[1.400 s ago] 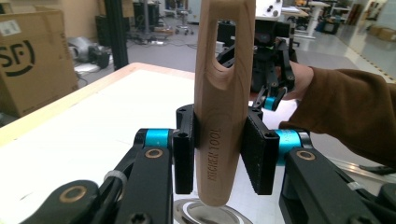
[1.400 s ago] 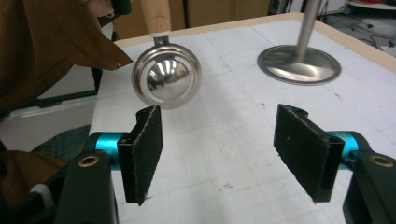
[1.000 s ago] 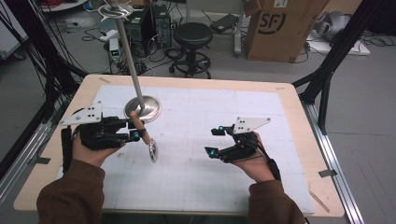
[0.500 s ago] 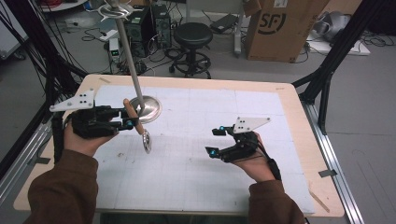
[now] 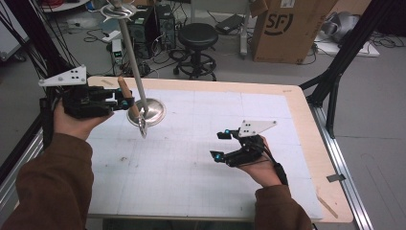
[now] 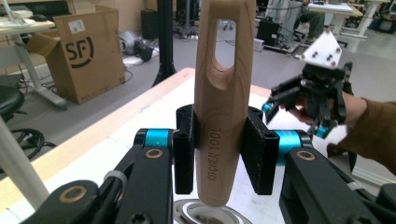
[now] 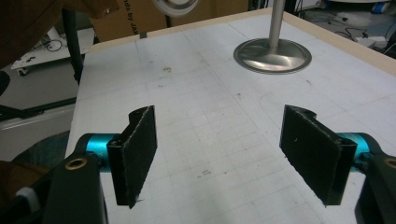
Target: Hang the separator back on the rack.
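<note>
While the pale wooden handle with a long slot near its end (image 6: 222, 102) stood upright between the pads of the left hand-held gripper (image 6: 219, 154), the jaws were clamped on its lower part, one pad on each side. Dark printed lettering ran along the handle's face between the pads. In the high view the same utensil (image 5: 131, 108) showed a wooden handle above and a shiny metal head (image 5: 142, 127) hanging below, tilted, held in the air above the left part of the worktop (image 5: 201, 158). It hung just in front of the round silver base (image 5: 148, 111) of a metal stand, whose thin pole (image 5: 129, 52) rose at a slant to a small round top (image 5: 116, 8). Whether the utensil touched the pole, I could not tell.

The left hand-held gripper (image 5: 123, 101) was gripped by a hand in a brown sleeve (image 5: 52, 182), well above the white gridded sheet covering the worktop. The right hand-held gripper (image 5: 221, 145) lay low over the sheet toward the right, well apart from the utensil. Its two black pads (image 7: 137, 154) stood wide with nothing between them, the stand's base (image 7: 273, 55) ahead of them.

Beyond the wooden-edged worktop stood a black round stool (image 5: 197, 36) and a brown cardboard box marked SF (image 5: 282, 28).
</note>
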{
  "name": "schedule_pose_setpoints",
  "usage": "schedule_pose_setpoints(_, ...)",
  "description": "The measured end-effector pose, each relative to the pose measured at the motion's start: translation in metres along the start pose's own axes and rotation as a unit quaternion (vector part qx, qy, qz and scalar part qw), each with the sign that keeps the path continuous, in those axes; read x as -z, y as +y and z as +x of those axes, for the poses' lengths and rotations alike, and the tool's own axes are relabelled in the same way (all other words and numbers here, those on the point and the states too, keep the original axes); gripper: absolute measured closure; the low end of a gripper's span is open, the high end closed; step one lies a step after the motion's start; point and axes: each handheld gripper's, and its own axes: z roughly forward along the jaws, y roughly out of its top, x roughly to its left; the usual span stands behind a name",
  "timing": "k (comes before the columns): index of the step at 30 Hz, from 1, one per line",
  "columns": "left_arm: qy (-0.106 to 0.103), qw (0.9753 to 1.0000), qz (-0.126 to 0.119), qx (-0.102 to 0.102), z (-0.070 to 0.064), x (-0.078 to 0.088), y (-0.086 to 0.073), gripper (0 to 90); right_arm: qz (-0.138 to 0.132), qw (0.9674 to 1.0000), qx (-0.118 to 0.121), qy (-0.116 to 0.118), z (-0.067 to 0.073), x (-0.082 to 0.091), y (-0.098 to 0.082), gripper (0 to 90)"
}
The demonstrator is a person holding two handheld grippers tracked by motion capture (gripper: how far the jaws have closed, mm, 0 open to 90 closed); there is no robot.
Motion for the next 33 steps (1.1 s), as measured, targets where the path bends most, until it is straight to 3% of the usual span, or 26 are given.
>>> schedule_pose_setpoints(8, 0.007, 1.0000, -0.001, 0.000, 0.008, 0.002, 0.021, 67.9, 0.004, 1.0000, -0.001, 0.004, 0.000, -0.002, -0.001, 26.7)
schedule_pose_setpoints(20, 0.041, 0.9991, 0.006, -0.005, 0.024, 0.015, 0.050, 67.9, 0.001, 1.0000, -0.003, 0.004, -0.001, -0.001, 0.000, 25.5)
schedule_pose_setpoints(33, 0.061, 0.9981, 0.000, -0.003, 0.036, 0.028, 0.068, 67.9, 0.009, 0.9999, -0.010, 0.008, -0.002, -0.004, -0.002, 21.3)
